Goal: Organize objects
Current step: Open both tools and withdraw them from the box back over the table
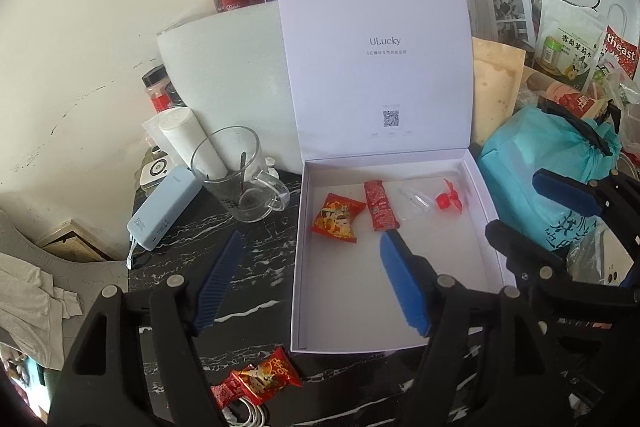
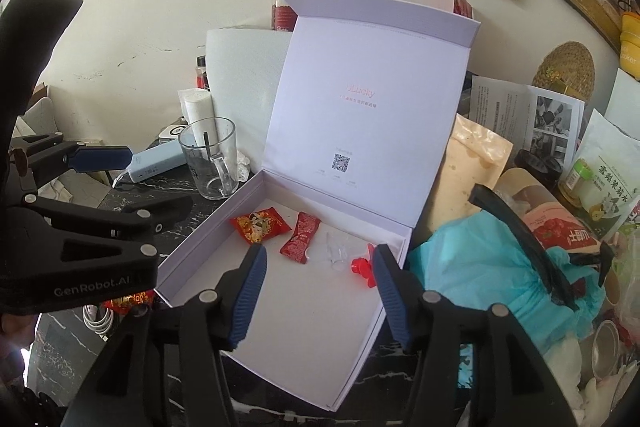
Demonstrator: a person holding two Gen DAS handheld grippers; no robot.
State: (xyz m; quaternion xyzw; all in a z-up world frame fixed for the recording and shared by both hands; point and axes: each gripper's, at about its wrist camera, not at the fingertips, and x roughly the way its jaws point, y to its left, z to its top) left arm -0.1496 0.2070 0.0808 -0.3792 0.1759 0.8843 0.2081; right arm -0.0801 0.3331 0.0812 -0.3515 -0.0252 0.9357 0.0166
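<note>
One white box lid point(image 1: 376, 59) reads "ULucky" above a QR code point(image 1: 391, 118).

The raised lid point(image 1: 376, 59) of the white box reads "ULucky", with a QR code point(image 1: 391, 118) lower down. The left claw point(image 2: 120, 183) carries "GenRobot.AI" on its black body. A red packet point(image 1: 618, 49) at the right edge shows "theast" — the rest is cut off.
</note>
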